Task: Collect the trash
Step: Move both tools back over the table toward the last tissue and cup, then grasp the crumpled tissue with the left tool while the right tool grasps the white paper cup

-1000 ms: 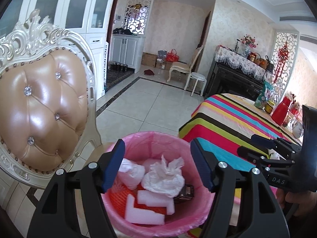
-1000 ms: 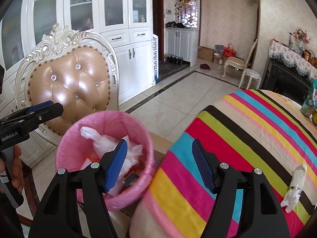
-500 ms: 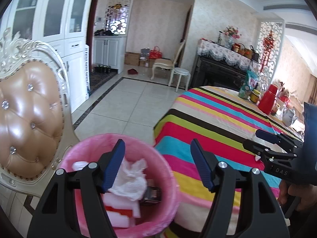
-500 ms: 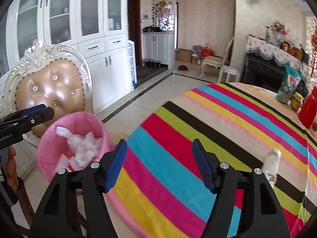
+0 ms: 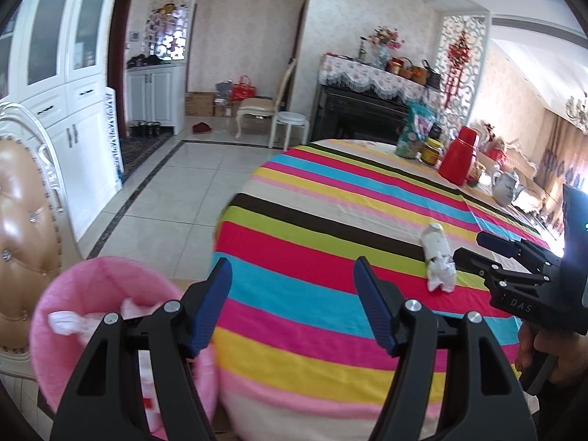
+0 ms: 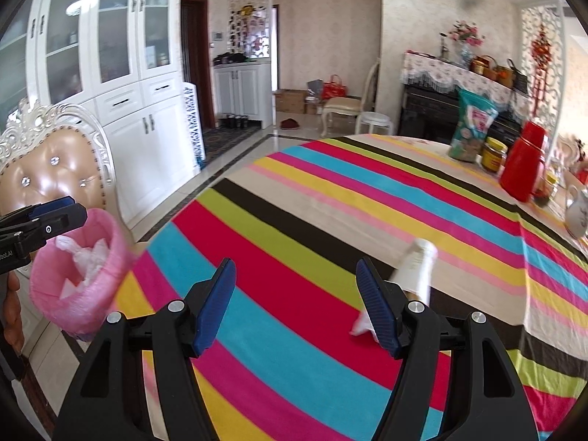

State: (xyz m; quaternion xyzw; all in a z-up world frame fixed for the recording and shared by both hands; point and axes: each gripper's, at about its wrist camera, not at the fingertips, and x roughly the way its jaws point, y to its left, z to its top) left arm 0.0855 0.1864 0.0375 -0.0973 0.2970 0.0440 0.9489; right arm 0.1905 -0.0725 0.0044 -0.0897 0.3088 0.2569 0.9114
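Fingers of the left gripper (image 5: 292,305) are standing spread, nothing between them; they are hanging over the near edge of the desk (image 5: 330,220), which is wearing a striped cloth. Fingers of the right gripper (image 6: 296,307) are likewise standing spread and gripping nothing, pointing down at the cloth.

Trash piece under watch: a white crumpled bottle (image 6: 413,270) is lying on its side on the desk, on the dark and yellow-green stripes. In the right wrist view it is sitting just beyond the right-hand finger (image 6: 376,308), partly hidden behind it, outside the gap. In the left wrist view the same bottle (image 5: 437,257) is lying to the right of the left gripper, near the tips of the right gripper (image 5: 474,250); contact cannot be told.

Pink-lined bin (image 5: 92,294) is standing off the desk's near-left edge, beside a padded chair (image 5: 22,220), and is already holding white crumpled wrappers (image 6: 88,257).

Far end of the desk is carrying a red jug (image 6: 523,165), a yellow-lidded jar (image 6: 494,154) and a green snack bag (image 6: 472,125), well apart from the bottle.

Both views are showing blur.
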